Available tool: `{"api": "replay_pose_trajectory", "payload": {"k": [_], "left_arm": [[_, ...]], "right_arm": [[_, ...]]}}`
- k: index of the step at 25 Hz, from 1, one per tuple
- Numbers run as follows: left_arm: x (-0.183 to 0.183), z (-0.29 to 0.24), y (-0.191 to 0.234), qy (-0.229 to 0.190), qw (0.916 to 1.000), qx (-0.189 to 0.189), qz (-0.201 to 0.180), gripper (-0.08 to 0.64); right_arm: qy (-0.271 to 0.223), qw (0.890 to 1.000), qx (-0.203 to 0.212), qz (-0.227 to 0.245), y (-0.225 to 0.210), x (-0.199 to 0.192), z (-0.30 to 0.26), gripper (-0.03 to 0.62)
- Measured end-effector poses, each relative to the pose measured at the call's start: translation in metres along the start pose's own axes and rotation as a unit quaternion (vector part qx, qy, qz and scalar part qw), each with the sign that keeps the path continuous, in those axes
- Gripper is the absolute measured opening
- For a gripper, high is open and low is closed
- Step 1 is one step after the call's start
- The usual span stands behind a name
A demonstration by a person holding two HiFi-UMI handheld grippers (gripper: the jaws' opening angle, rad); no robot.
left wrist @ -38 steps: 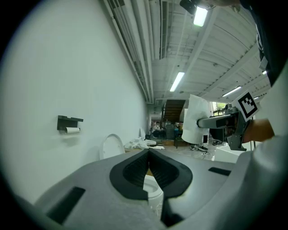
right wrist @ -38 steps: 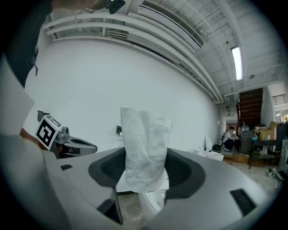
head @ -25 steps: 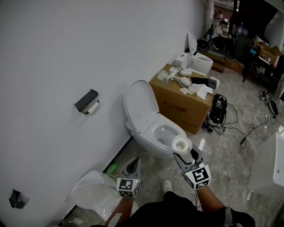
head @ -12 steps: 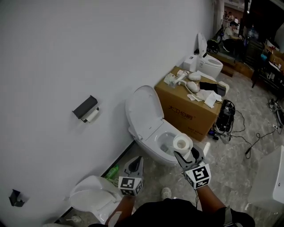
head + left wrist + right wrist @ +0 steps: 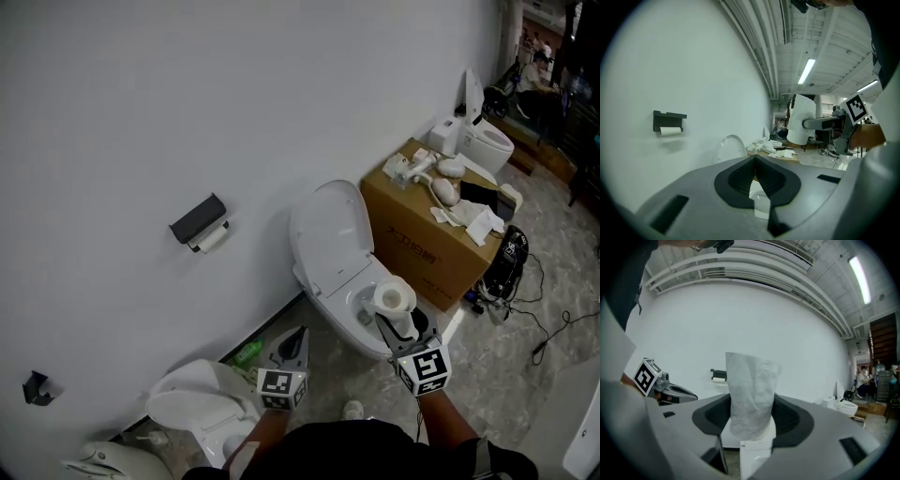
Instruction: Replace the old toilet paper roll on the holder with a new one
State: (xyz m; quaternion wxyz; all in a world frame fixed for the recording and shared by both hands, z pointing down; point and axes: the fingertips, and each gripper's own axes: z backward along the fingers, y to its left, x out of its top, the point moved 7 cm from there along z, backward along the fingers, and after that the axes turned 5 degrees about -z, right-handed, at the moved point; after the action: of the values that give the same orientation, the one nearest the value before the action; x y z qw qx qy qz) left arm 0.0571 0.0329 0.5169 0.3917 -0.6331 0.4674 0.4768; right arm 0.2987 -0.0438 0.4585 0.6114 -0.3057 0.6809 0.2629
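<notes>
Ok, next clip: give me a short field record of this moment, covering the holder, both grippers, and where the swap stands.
holder: black, mounted on the white wall
old roll: thin, still on the holder
left gripper: shut, empty
right gripper: shut on the new toilet paper roll, core hole facing up
nearby: toilet with lid raised; cardboard box beside it
stage: swap not begun; both grippers well short of the holder
</notes>
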Motion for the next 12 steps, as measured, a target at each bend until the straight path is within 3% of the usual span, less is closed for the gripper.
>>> {"api": "replay_pose_trajectory", "payload": {"k": [12], "left_arm": [[0.003, -0.029, 0.062, -0.005, 0.9982, 0.058, 0.011, 0.005]], "right_arm": [[-0.01, 0.998, 0.054, 0.001, -0.001, -0.004, -0.09, 0.259]]}}
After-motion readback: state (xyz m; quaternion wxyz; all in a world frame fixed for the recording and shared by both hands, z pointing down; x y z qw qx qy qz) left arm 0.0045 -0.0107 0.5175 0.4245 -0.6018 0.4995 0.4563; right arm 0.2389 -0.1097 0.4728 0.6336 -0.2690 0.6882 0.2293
